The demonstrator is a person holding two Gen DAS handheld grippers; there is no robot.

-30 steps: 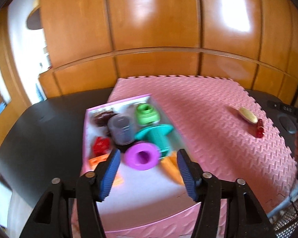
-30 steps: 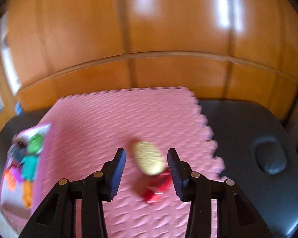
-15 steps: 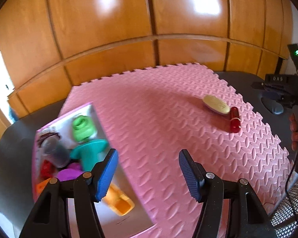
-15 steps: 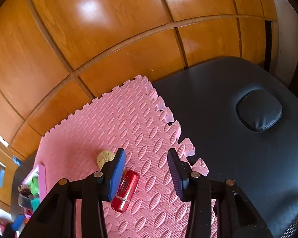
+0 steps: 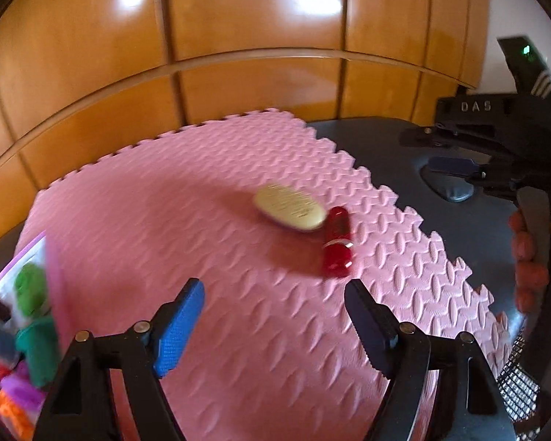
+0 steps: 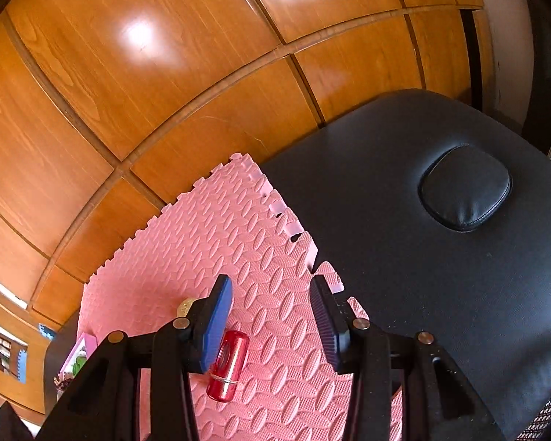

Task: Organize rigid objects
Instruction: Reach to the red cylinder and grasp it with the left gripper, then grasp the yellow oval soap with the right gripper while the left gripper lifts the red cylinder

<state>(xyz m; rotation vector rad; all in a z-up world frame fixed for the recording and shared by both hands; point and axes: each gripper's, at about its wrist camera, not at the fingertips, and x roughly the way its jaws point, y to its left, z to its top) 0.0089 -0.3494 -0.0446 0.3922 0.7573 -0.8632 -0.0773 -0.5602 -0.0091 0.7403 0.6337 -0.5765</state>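
A red cylinder (image 5: 336,242) and a cream oval piece (image 5: 289,211) lie touching on the pink foam mat (image 5: 187,191). My left gripper (image 5: 275,325) is open and empty, above the mat short of both. A pink box (image 5: 51,257) at the far left holds several toys. My right gripper (image 6: 272,327) is open and empty above the mat's right edge. The red cylinder (image 6: 228,365) lies just left of its left finger (image 6: 216,325), which hides most of the cream piece (image 6: 186,307). The right gripper also shows in the left wrist view (image 5: 455,167).
The mat lies on a black padded table (image 6: 422,257) with a round cushion insert (image 6: 464,187). A wooden panelled wall (image 6: 165,73) stands right behind. The box (image 6: 81,349) shows small at the lower left of the right wrist view.
My left gripper has swung right from over the box toward the red cylinder and cream piece. My right gripper has drifted right, off those two pieces, toward the mat's edge.
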